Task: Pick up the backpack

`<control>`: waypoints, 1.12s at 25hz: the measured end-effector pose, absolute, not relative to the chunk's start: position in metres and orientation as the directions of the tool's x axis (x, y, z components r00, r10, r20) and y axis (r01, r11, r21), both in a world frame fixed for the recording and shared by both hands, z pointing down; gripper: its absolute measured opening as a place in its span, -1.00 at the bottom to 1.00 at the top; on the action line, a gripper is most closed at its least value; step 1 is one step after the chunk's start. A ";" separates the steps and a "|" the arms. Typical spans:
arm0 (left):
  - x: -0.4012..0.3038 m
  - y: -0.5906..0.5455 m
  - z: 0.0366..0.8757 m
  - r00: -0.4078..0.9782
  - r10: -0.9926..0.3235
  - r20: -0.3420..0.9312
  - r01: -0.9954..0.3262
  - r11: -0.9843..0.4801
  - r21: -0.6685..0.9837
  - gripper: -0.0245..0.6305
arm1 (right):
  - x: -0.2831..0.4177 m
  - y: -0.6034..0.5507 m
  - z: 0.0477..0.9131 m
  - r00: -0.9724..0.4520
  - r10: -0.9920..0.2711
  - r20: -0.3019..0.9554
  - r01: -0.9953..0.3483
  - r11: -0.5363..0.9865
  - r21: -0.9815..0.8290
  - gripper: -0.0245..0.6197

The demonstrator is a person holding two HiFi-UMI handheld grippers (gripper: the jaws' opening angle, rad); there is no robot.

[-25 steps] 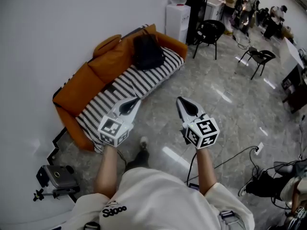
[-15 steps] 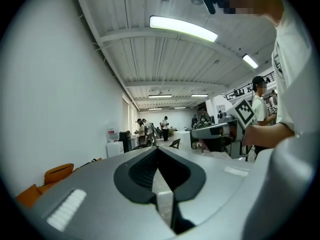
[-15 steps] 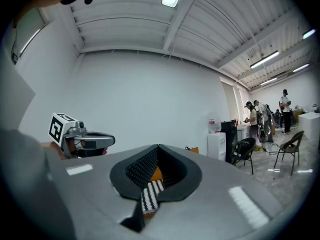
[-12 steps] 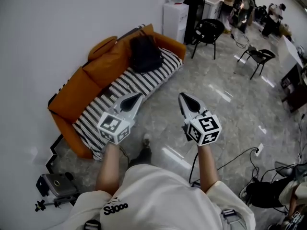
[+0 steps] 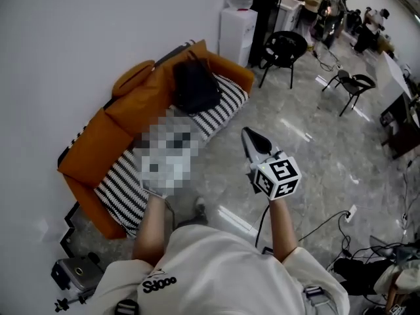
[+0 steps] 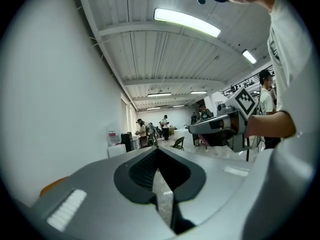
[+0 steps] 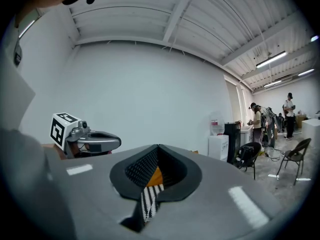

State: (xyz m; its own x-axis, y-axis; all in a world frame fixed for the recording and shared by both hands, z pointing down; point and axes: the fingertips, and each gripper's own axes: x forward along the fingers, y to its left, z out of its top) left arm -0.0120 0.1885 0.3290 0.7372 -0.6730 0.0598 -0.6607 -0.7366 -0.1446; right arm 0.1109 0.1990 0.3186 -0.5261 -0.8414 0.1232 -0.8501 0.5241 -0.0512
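Head view: backpack (image 5: 195, 87) on striped sofa (image 5: 98, 133), floor (image 5: 315, 153) seemingly marble.

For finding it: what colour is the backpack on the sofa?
The backpack is black; head view shows it best.

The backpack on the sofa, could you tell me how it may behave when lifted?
The backpack looks like soft black fabric leaning on the back of the sofa, so it would probably sag and fold when lifted. It looks bulky, so perhaps fairly heavy. It seems unlikely to roll.
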 end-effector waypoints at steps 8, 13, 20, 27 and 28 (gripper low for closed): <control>-0.020 0.118 0.326 0.766 -0.640 0.062 -0.627 -0.764 -0.151 -0.89 | 0.095 0.127 0.316 -0.516 -0.844 0.146 -0.856 0.516 -0.041 -0.91; -0.029 0.080 0.332 0.763 -0.642 0.076 -0.629 -0.765 -0.138 -0.89 | 0.088 0.091 0.316 -0.512 -0.845 0.157 -0.858 0.512 -0.039 -0.91; -0.049 0.029 0.346 0.739 -0.669 0.077 -0.657 -0.741 -0.135 -0.89 | 0.074 0.047 0.322 -0.507 -0.844 0.173 -0.860 0.509 -0.037 -0.91; -0.067 -0.015 0.351 0.716 -0.693 0.085 -0.679 -0.720 -0.145 -0.89 | 0.055 0.007 0.325 -0.511 -0.842 0.173 -0.857 0.514 -0.031 -0.91; -0.069 -0.019 0.351 0.716 -0.693 0.085 -0.679 -0.719 -0.146 -0.89 | 0.053 0.003 0.324 -0.510 -0.843 0.172 -0.858 0.513 -0.029 -0.91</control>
